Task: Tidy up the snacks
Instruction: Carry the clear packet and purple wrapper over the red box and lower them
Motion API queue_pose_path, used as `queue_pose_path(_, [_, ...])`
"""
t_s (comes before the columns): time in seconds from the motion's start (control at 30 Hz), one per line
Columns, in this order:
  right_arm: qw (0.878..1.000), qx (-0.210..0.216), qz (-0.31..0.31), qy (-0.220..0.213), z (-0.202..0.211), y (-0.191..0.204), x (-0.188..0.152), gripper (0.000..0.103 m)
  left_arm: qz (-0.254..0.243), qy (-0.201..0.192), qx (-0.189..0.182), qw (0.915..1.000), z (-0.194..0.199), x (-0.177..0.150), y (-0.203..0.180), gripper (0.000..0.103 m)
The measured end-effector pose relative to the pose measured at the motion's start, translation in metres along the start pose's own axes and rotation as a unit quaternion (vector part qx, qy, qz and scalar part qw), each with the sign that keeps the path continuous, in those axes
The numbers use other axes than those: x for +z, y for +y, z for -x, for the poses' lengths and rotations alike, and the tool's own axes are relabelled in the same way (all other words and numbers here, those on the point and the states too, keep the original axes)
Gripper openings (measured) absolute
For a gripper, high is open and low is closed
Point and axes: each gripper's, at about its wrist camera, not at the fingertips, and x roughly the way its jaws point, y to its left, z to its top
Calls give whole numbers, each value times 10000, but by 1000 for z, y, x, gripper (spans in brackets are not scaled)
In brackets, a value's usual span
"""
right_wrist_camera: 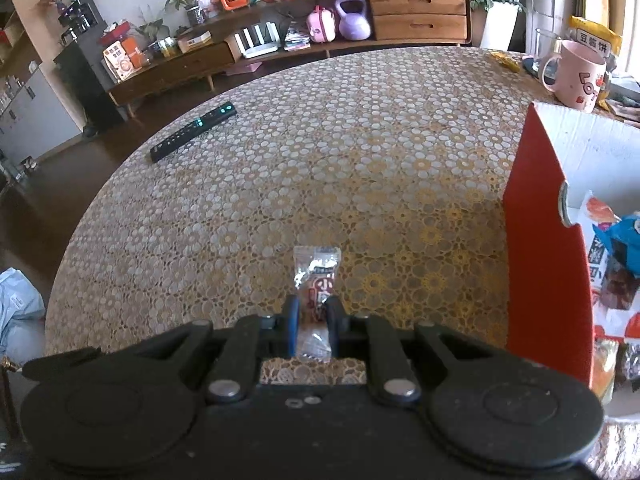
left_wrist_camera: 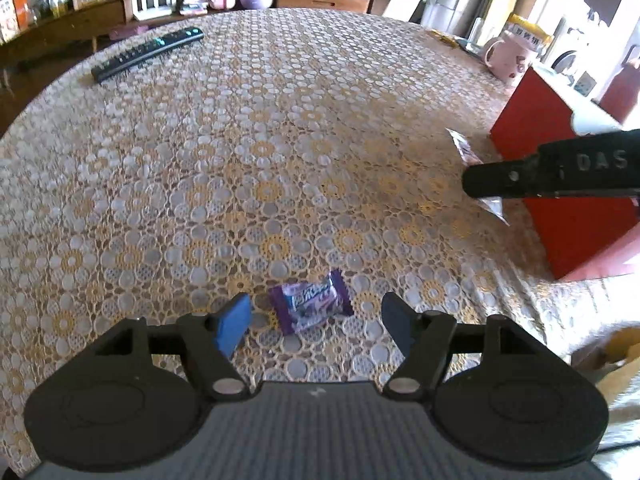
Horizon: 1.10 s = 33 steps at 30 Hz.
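Observation:
A purple candy packet (left_wrist_camera: 311, 307) lies on the lace tablecloth between the fingers of my left gripper (left_wrist_camera: 316, 318), which is open around it without touching. My right gripper (right_wrist_camera: 313, 312) is shut on a small clear snack packet with a red-brown label (right_wrist_camera: 317, 280), held above the table. In the left wrist view the right gripper's finger (left_wrist_camera: 552, 174) shows at the right, with the packet's foil ends (left_wrist_camera: 464, 148) sticking out. A red box (right_wrist_camera: 544, 248) stands at the right; it holds several snack packets (right_wrist_camera: 616, 264).
A black remote control (left_wrist_camera: 148, 53) lies at the far left of the round table (left_wrist_camera: 280, 120). A pink mug (right_wrist_camera: 576, 76) and a yellow snack bag (right_wrist_camera: 594, 38) stand at the far right. A sideboard (right_wrist_camera: 360, 20) lies beyond the table.

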Motion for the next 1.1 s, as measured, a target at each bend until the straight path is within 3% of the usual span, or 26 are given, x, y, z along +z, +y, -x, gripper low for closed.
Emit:
queue_pose_path(0.13, [10000, -35, -30, -4, 3, -6, -4, 13, -158, -48, 280, 9995, -4, -1, -14, 68])
queue_pose_path(0.17, [10000, -50, -36, -9, 4, -7, -5, 13, -182, -74, 331, 9993, -4, -1, -16, 57])
queue_pose_path(0.3, [9999, -71, -88, -26, 7, -14, -10, 13, -165, -163, 506, 9985, -3, -3, -17, 41])
queue_pose_path(0.37, [9999, -75, -109, -32, 8, -16, -12, 13, -137, -210, 542, 9982, -1, -3, -15, 32])
queue_pose_path(0.53, [9999, -81, -146, -39, 13, -20, -20, 13, 22, -239, 321, 9992, 0, -3, -7, 22])
queue_pose_path(0.9, [9996, -91, -221, -138, 38, -28, -37, 13, 268, -345, 123, 9990, 22, -1, -6, 21])
queue_pose_path(1.1, [9993, -79, -204, -314, 63, -28, -45, 13, 146, -559, -137, 9982, 49, 3, -21, 21])
